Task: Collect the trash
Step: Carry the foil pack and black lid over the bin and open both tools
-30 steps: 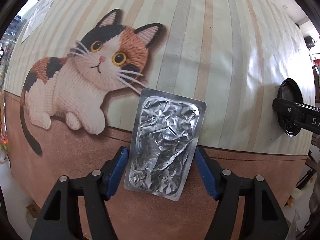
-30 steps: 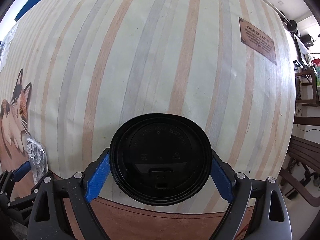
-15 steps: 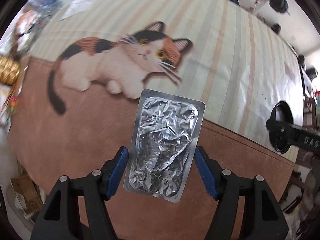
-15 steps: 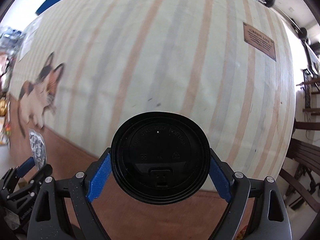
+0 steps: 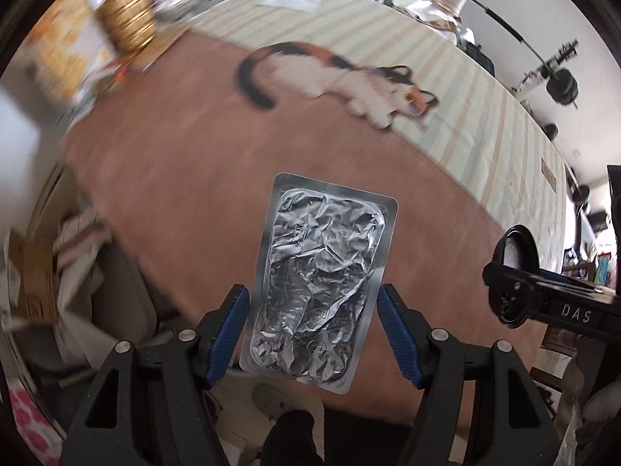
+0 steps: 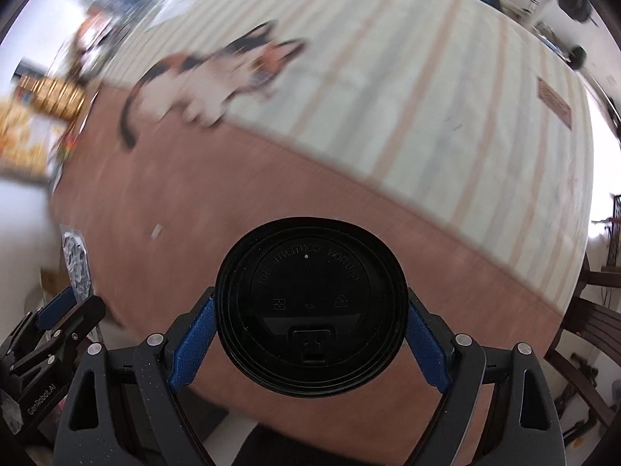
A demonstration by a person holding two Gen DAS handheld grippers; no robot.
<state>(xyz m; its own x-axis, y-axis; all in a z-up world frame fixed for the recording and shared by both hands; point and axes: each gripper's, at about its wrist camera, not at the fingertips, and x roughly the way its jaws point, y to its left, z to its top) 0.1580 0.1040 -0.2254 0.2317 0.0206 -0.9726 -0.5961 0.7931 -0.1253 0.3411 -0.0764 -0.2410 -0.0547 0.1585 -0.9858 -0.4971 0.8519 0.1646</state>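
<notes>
My left gripper (image 5: 312, 322) is shut on a crumpled silver foil blister pack (image 5: 322, 275), held flat between the blue pads above the table's front edge. My right gripper (image 6: 310, 330) is shut on a black plastic cup lid (image 6: 310, 303), gripped by its rim. The right gripper with the lid also shows in the left wrist view (image 5: 516, 275) at the right. The left gripper and foil pack show small in the right wrist view (image 6: 75, 256) at the left.
The table carries a striped cloth with a calico cat picture (image 5: 330, 73) and a brown band (image 5: 217, 155). A gold container (image 5: 126, 19) and clutter stand at its far left. Cardboard and bags (image 5: 58, 279) lie on the floor at left. A wooden chair (image 6: 590, 334) stands right.
Both grippers have pulled back and up from the table, still holding their items. The cat picture has shifted far away and the table's front edge and floor have come into view.
</notes>
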